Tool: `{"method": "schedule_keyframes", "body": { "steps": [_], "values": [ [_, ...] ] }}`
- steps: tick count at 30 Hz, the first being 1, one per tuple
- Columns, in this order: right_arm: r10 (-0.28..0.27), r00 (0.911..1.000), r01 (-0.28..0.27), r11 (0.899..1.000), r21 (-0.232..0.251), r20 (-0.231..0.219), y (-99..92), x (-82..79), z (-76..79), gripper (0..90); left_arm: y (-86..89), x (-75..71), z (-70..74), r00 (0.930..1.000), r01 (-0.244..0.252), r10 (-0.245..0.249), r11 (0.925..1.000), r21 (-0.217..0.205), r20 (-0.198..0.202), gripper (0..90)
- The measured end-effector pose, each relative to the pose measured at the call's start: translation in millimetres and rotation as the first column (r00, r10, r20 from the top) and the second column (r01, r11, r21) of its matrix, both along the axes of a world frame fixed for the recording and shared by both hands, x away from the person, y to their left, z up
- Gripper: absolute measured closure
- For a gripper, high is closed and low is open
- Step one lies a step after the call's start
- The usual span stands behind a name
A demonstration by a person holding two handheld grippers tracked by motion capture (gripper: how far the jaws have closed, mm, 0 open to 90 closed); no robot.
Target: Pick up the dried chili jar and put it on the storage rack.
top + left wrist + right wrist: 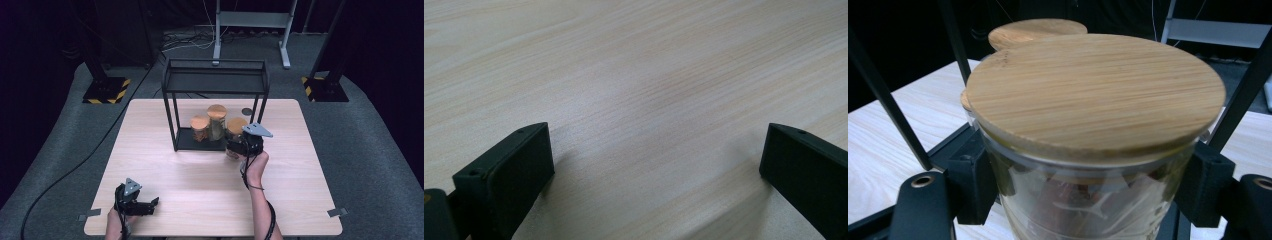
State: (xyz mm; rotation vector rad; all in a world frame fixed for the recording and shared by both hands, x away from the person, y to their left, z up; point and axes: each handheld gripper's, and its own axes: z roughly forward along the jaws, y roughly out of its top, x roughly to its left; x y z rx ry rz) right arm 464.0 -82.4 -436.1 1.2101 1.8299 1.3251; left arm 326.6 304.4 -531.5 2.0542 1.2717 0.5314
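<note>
The table (200, 200) is pale wood with a fine straight grain and a smooth, faintly sheeny finish. The rack (215, 80) looks like thin metal, painted matt black. The held jar (1083, 210) is clear, glossy glass that catches reflections; its lid (1095, 90) is light bamboo-like wood, striped in grain, smooth and matt. The other two lids (217, 111) look the same wood. The gripper pads (1205, 185) look like matt black plastic, slightly textured. The floor (370, 130) is grey carpet, rough and dull.
</note>
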Motion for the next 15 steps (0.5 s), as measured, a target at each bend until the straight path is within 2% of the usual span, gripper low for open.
{"method": "schedule_keyframes", "body": {
  "steps": [15],
  "values": [
    [-0.017, 0.9996, 0.016, 0.999, -0.037, -0.024, 11.0, 15.5, -5.7, 24.1, 0.0, 0.0, 0.0, 1.0000, 0.000, 0.000, 1.0000, 0.000, 0.000, 0.0]
  ]
}}
